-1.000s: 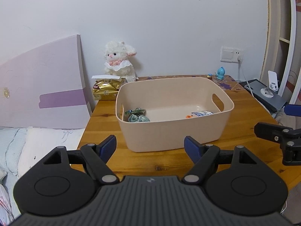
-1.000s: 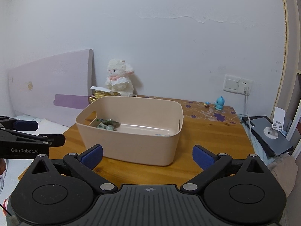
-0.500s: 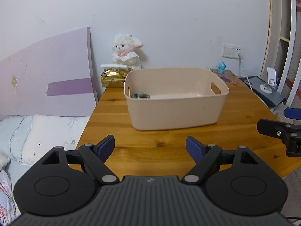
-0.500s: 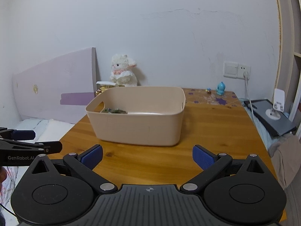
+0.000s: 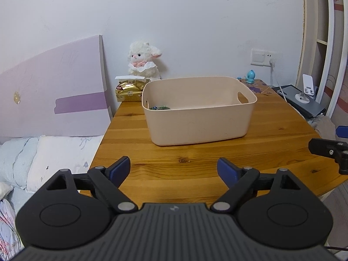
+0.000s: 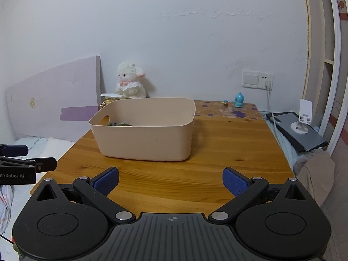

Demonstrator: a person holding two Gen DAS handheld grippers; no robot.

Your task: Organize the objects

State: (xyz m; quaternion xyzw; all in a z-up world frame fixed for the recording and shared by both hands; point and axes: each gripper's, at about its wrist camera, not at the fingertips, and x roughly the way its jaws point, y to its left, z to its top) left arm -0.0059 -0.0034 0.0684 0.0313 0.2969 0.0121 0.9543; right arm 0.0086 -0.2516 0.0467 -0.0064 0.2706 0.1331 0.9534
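Note:
A beige plastic bin (image 5: 199, 117) stands on the wooden table (image 5: 271, 134); it also shows in the right wrist view (image 6: 145, 139). Small greenish items (image 5: 159, 108) lie in its left end, mostly hidden by the wall. My left gripper (image 5: 174, 170) is open and empty, held back over the table's near edge, well short of the bin. My right gripper (image 6: 170, 181) is open and empty, also near the front edge. Each gripper shows at the side of the other's view.
A white plush lamb (image 5: 142, 62) and a gold packet (image 5: 129, 89) sit at the back left. A small blue figure (image 6: 239, 100) stands at the back right. A tablet with a phone stand (image 6: 298, 130) lies right of the table. A bed (image 5: 43, 158) is on the left.
Both grippers have pulled back and lowered away from the bin, so it looks smaller and its inside is less visible. Both stay open and empty.

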